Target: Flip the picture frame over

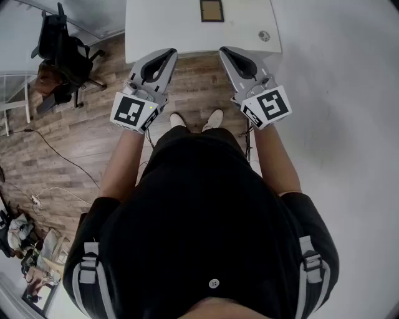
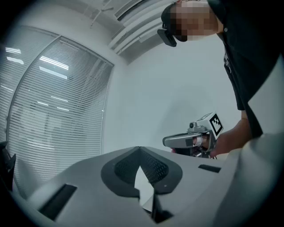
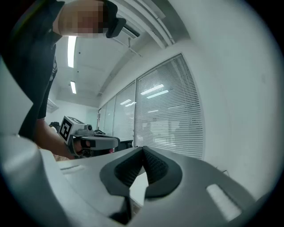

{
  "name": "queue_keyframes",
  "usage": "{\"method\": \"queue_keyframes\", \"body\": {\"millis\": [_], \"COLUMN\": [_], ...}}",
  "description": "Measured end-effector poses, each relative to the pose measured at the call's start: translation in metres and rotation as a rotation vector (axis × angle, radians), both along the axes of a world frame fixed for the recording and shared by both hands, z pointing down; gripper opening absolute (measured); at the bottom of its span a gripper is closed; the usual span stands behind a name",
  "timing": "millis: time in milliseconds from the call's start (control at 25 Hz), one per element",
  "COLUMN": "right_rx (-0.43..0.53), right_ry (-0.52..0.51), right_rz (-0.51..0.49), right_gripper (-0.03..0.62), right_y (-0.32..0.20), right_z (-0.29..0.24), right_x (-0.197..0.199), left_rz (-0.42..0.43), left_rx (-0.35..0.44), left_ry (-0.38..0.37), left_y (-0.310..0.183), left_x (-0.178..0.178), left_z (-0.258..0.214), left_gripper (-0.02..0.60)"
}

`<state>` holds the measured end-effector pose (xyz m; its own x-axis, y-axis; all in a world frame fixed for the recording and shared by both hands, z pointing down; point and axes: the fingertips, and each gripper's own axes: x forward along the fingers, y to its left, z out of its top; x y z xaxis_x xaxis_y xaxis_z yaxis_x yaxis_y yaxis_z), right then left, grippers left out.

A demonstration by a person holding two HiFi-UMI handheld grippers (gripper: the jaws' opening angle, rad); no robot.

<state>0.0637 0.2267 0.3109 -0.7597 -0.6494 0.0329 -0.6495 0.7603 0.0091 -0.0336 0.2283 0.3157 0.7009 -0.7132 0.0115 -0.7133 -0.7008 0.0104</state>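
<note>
The picture frame [image 1: 211,10], small with a dark border and a brown middle, lies flat on the white table [image 1: 162,28] at the top of the head view. My left gripper [image 1: 169,55] and right gripper [image 1: 225,52] hover side by side over the table's near edge, well short of the frame. Both are level, with their tips pressed together and nothing between them. In the left gripper view the jaws [image 2: 140,151] meet, and the right gripper [image 2: 167,142] shows beyond them. The right gripper view shows its own jaws [image 3: 143,150] meeting and the left gripper [image 3: 116,142] nearby. Neither gripper view shows the frame.
A small round disc [image 1: 264,35] lies at the table's right corner. A black office chair [image 1: 65,53] stands on the wood floor at left, with cables [image 1: 53,152] trailing below it. Windows with blinds [image 3: 171,119] line the walls.
</note>
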Motion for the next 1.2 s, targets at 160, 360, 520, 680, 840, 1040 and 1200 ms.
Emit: {"method": "queue_keyframes", "body": {"millis": [160,360,520,680,840,1040,1200], "right_rx": [-0.021,-0.047,-0.055,-0.054,-0.059,-0.072,-0.074], "right_ry": [-0.004,-0.014,-0.038,-0.038,-0.037,-0.027,-0.036], "right_rz": [0.000,-0.001,0.007,0.013,0.028,0.049,0.086], "right_gripper": [-0.002,-0.002,-0.002,-0.001,0.026,0.105,0.185], "right_y": [-0.003,-0.003,-0.002,-0.001,-0.002,-0.005,-0.008], "right_z": [0.006,0.019,0.017,0.018,0.022,0.028,0.027], "right_x": [-0.001,0.004,0.010,0.011,0.012,0.015,0.024], "left_rz": [-0.004,-0.007,-0.027,-0.022,-0.007,-0.005,0.005], "left_rx": [-0.010,-0.023,-0.042,-0.037,-0.027,-0.034,-0.028], "left_ry": [-0.005,-0.012,-0.020,-0.018,-0.013,-0.014,-0.016], "left_y": [-0.007,-0.010,-0.009,-0.007,-0.005,-0.007,-0.008], "left_x": [-0.001,0.003,0.003,0.002,0.004,0.007,0.013], "left_z": [0.005,0.015,0.013,0.013,0.017,0.020,0.019], "left_gripper": [0.005,0.005,0.005,0.005,0.005,0.005,0.005]}}
